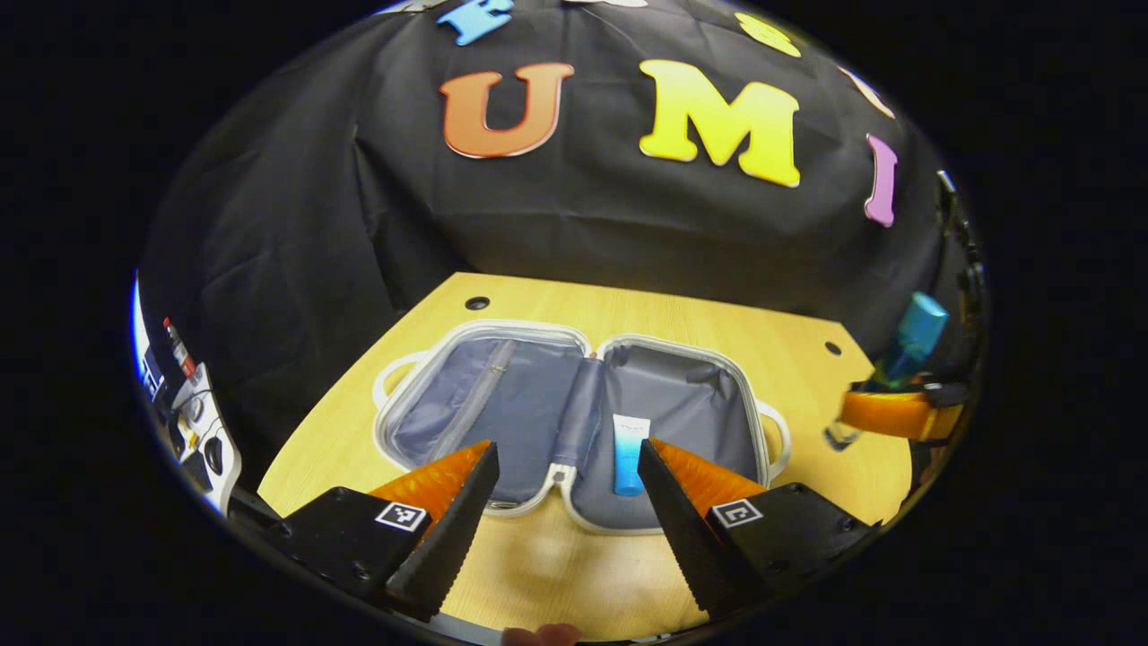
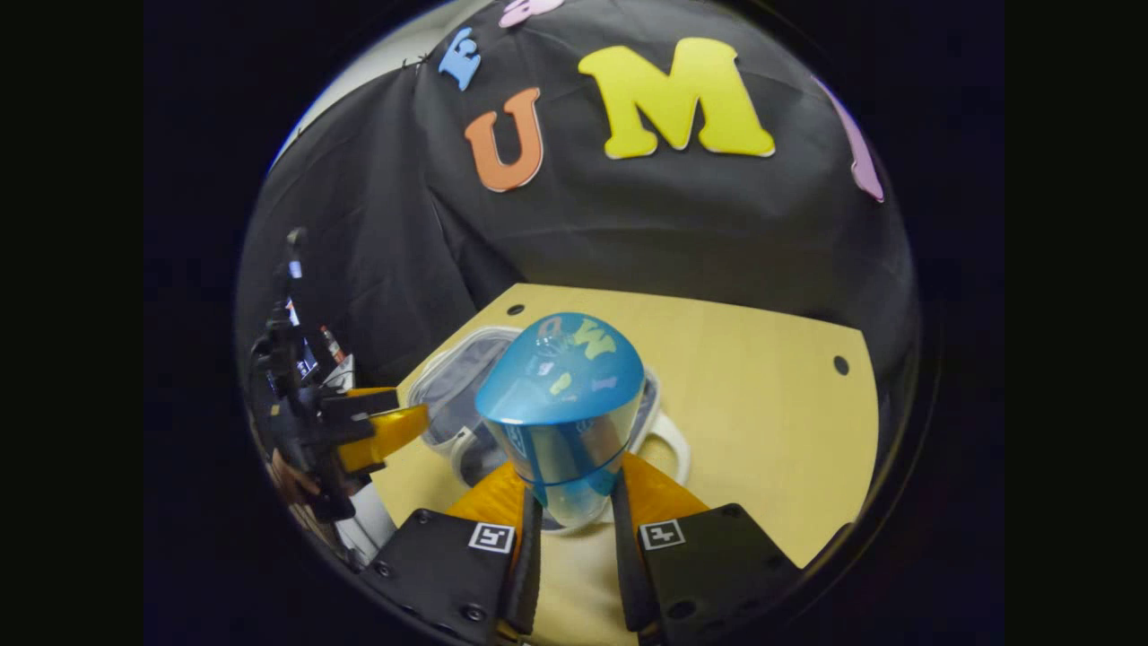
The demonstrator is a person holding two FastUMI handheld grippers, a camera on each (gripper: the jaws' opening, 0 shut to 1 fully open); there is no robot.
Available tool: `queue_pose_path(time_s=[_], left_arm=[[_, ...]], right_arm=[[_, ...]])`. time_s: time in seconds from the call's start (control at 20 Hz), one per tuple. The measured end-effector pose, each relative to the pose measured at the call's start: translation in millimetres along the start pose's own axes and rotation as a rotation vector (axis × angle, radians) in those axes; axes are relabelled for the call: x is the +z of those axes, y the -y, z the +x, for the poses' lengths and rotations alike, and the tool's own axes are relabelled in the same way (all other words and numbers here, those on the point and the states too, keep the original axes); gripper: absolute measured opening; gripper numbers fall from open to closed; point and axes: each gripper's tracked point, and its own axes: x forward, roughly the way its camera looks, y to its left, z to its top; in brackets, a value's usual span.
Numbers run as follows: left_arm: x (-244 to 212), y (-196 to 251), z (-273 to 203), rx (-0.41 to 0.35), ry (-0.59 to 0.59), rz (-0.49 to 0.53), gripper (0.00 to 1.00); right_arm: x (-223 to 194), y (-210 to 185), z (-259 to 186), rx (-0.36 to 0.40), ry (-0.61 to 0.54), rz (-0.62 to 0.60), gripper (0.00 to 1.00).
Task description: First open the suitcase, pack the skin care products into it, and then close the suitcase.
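Observation:
A small white suitcase (image 1: 466,332) lies open flat on the wooden table, its grey lining showing. A white-and-blue tube (image 1: 630,453) lies in its right half. My left gripper (image 1: 567,453) hangs open just in front of the case, its fingers either side of the hinge. In the right gripper view, my right gripper (image 2: 574,489) is shut on a clear blue bottle with a blue cap (image 2: 560,404), held up above the table near the case's right handle (image 2: 668,449). The same bottle (image 1: 910,345) and right gripper (image 1: 897,411) appear at the far right of the left gripper view.
The table (image 1: 789,359) has small holes near its back corners (image 1: 477,303). Bare wood lies to the right of the case (image 2: 771,422). The left gripper (image 2: 377,431) and the hand holding it show at the left of the right gripper view. A white device (image 1: 202,422) stands at the table's far left.

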Motion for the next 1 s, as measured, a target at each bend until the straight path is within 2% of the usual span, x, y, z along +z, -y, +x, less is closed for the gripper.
queue_pose_path(time_s=[0.1, 0.25, 0.4, 0.55, 0.65, 0.75, 0.8, 0.85, 0.9, 1.0], left_arm=[[-11, -19, -12, -0.023, -0.001, -0.076, 0.99], [-29, -46, -25, -0.049, -0.030, -0.188, 0.98], [-36, -86, -31, -0.004, -0.027, -0.219, 0.98], [-41, -113, -33, 0.026, -0.027, -0.229, 0.98], [-43, -123, -34, 0.030, -0.032, -0.238, 0.98], [-42, -126, -32, 0.025, -0.034, -0.248, 0.99], [-42, -125, -33, 0.022, -0.037, -0.250, 0.99], [-42, -126, -33, 0.020, -0.038, -0.251, 0.99], [-43, -125, -32, 0.014, -0.040, -0.253, 0.98], [-44, -125, -30, -0.002, -0.047, -0.256, 0.98]], right_arm=[[-9, -12, 32, -0.009, -0.042, 0.005, 0.34], [-34, -23, 88, -0.029, -0.143, 0.086, 0.34], [-62, -26, 127, -0.075, -0.239, 0.153, 0.34], [-78, -30, 144, -0.106, -0.281, 0.164, 0.31], [-85, -32, 152, -0.118, -0.297, 0.174, 0.34], [-91, -32, 160, -0.125, -0.313, 0.203, 0.34], [-87, -34, 162, -0.112, -0.301, 0.234, 0.31], [-89, -35, 166, -0.113, -0.305, 0.252, 0.35], [-86, -34, 170, -0.116, -0.292, 0.262, 0.32], [-83, -34, 175, -0.128, -0.288, 0.263, 0.34]])
